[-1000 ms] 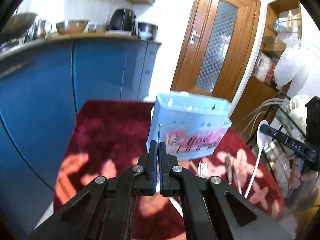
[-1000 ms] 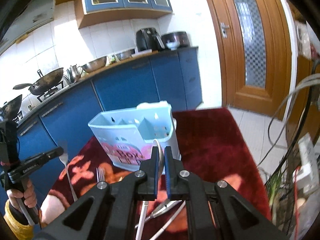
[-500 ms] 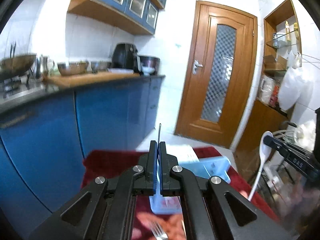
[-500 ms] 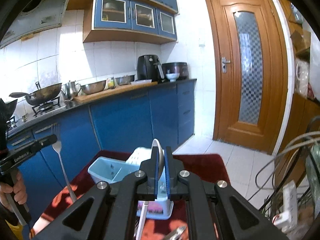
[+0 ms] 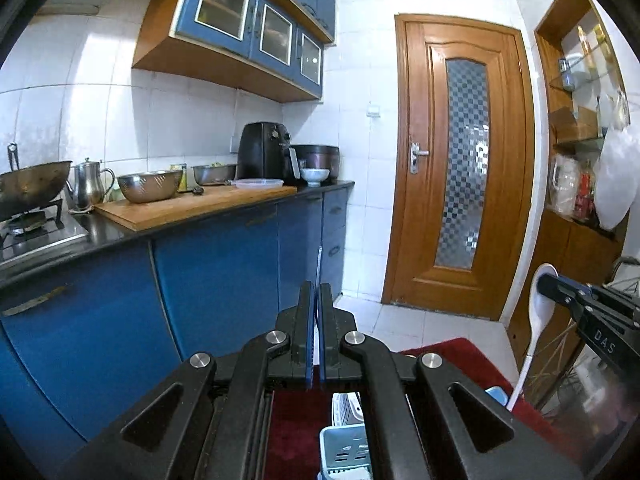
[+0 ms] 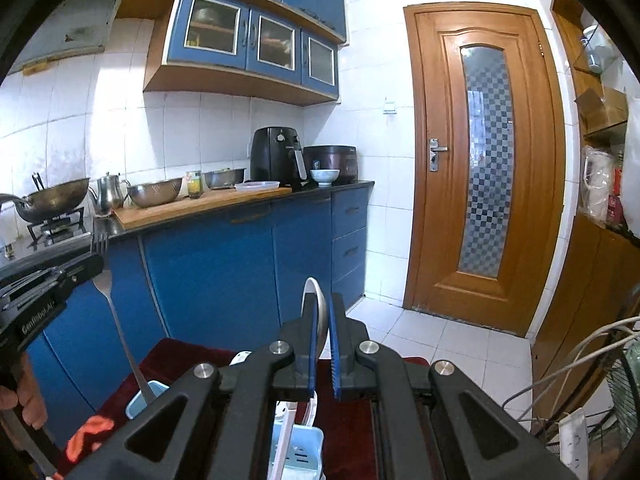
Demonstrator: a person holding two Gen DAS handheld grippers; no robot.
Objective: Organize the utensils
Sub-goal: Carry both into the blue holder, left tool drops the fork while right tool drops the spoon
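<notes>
Above the blue caddy, my left gripper pinches a fork, my right gripper a white spoon. Handles are dipping in; neither's dropped yet, I reckon.

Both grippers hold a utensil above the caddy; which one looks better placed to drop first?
Probably the right gripper: its white spoon handle already reaches into the blue caddy. The left gripper holds its fork with the handle tip only at the caddy's corner.
</notes>
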